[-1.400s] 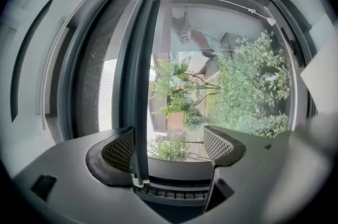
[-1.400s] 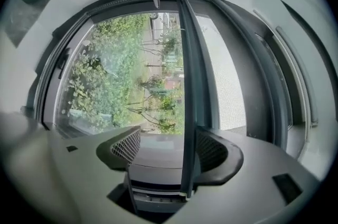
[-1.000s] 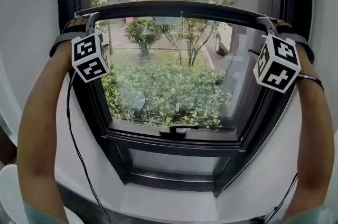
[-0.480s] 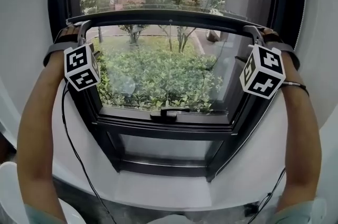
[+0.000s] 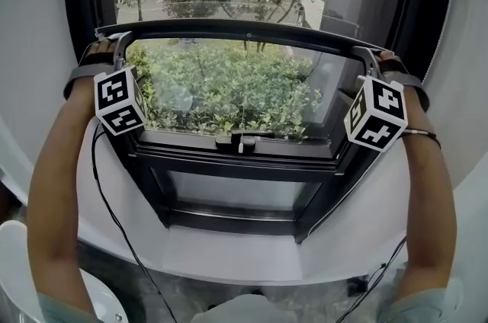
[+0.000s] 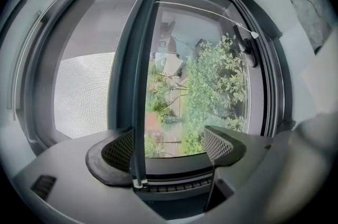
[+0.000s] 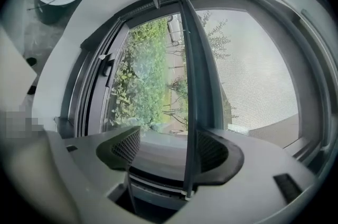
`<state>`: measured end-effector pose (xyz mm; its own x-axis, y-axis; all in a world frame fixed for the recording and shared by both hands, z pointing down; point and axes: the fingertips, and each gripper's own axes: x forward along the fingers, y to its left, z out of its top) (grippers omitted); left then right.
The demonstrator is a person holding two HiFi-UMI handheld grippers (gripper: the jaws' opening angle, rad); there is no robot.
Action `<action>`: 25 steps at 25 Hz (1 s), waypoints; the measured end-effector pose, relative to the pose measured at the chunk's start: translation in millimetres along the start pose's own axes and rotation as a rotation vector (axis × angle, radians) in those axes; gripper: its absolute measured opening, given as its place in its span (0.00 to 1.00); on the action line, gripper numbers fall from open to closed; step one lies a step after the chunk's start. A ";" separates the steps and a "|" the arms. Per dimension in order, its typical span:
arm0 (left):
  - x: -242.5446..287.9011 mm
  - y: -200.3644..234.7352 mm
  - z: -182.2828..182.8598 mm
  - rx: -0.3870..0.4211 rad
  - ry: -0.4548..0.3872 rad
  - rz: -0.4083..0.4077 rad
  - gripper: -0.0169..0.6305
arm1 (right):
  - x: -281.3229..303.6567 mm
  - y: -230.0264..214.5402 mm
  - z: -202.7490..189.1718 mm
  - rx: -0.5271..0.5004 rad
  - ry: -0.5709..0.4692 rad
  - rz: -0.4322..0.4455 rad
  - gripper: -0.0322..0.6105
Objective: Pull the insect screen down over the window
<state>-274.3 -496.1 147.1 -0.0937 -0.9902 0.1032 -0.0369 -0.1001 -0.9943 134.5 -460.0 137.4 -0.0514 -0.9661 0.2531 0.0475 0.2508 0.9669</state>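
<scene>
The insect screen's dark bottom bar (image 5: 244,30) runs across the window (image 5: 229,161), a little above its lower sash. My left gripper (image 5: 120,39) hooks over the bar's left end and my right gripper (image 5: 364,55) over its right end. In the left gripper view the bar (image 6: 142,85) lies against the left pad (image 6: 119,150), with the left gripper (image 6: 169,149) wide open. In the right gripper view the bar (image 7: 193,101) rests by the right pad (image 7: 211,151), with the right gripper (image 7: 169,149) wide open too. Grey mesh (image 6: 84,93) (image 7: 264,80) hangs behind the bar.
A black window handle (image 5: 242,140) sits on the sash below the bar. The white sill (image 5: 229,257) curves under the frame. A black cable (image 5: 114,222) trails from the left gripper. A white tub (image 5: 15,268) stands low on the left.
Both grippers have come down together with the bar, which now sits lower over the glass and closer to the handle. More mesh-covered pane shows above it.
</scene>
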 end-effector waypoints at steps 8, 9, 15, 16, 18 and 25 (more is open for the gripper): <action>3.2 -59.8 -1.1 0.013 -0.014 -0.070 0.68 | 12.6 56.3 0.5 -0.005 0.001 0.064 0.57; 4.2 -66.5 -1.2 0.013 -0.013 -0.075 0.68 | 14.6 62.7 0.5 -0.004 0.000 0.071 0.57; 5.8 -106.8 -1.4 0.023 -0.008 -0.130 0.68 | 23.8 100.6 0.1 -0.007 0.001 0.123 0.57; 6.2 -115.4 -1.8 0.027 -0.008 -0.144 0.68 | 25.8 108.8 -0.1 -0.011 0.002 0.135 0.57; 7.6 -133.0 -2.3 0.030 -0.011 -0.162 0.68 | 29.9 125.6 0.2 -0.017 0.001 0.156 0.57; 11.1 -211.5 0.4 0.031 -0.013 -0.238 0.68 | 46.9 199.8 -3.1 -0.025 0.000 0.243 0.57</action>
<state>-267.2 -485.9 358.5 -0.0729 -0.9394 0.3350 -0.0261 -0.3340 -0.9422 144.7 -455.4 342.4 -0.0352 -0.8778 0.4777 0.0832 0.4738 0.8767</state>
